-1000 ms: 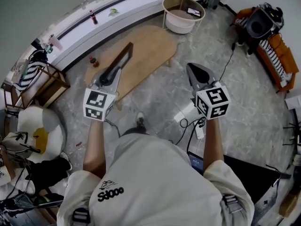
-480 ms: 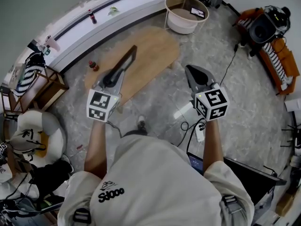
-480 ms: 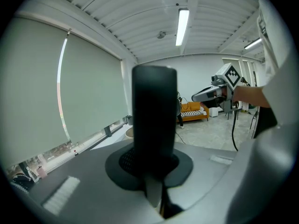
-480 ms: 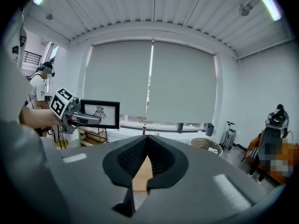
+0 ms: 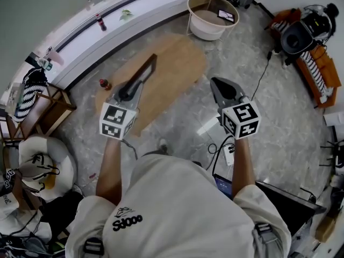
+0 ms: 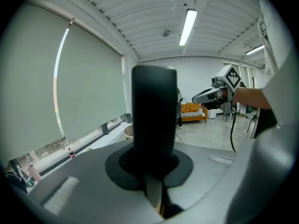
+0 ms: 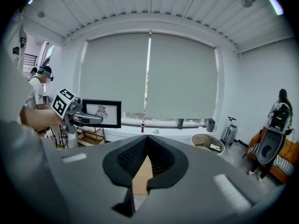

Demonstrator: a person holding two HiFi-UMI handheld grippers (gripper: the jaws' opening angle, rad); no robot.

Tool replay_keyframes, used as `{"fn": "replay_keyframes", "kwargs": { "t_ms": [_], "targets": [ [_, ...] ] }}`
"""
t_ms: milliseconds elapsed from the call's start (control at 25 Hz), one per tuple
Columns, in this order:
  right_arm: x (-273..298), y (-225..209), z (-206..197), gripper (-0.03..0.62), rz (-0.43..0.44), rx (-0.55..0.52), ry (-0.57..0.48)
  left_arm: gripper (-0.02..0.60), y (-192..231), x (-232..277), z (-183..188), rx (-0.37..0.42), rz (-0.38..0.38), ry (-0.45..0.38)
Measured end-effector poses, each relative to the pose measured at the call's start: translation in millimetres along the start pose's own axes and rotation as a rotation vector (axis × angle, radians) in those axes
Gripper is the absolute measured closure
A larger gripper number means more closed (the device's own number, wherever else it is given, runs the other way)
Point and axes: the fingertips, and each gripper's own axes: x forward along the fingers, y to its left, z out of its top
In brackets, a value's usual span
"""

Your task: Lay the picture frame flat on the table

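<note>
A black picture frame (image 5: 144, 73) stands on edge over the left end of the oval wooden table (image 5: 177, 63). My left gripper (image 5: 124, 93) is shut on its lower edge. In the left gripper view the frame (image 6: 154, 111) rises edge-on as a dark bar between the jaws. The right gripper view shows its face, a white sheet with a drawing (image 7: 101, 113), and the left gripper (image 7: 88, 118) gripping it. My right gripper (image 5: 219, 86) hovers beside the table's right side, shut, nothing between its fingers.
A round basket table (image 5: 211, 16) stands beyond the wooden table. A small red bottle (image 5: 105, 84) sits on the floor by the table's left end. A wooden rack (image 5: 47, 105) is at the left, an orange sofa (image 5: 318, 63) at the right, and cables (image 5: 221, 143) trail near my feet.
Both grippers keep nearly the same pose, and the frame stays upright in the left one. The head view has drifted slightly.
</note>
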Motion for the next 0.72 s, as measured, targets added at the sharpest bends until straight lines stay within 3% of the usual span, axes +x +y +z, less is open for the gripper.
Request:
{"fn": "replay_keyframes", "kwargs": {
  "t_ms": [320, 720],
  "targets": [
    [44, 2, 3, 0.591, 0.003, 0.015, 0.025, 0.561, 39, 30, -1, 0.004, -0.045, -0.006],
    [65, -28, 7, 0.591, -0.029, 0.055, 0.01, 0.561, 50, 61, -3, -0.029, -0.062, 0.01]
  ]
}}
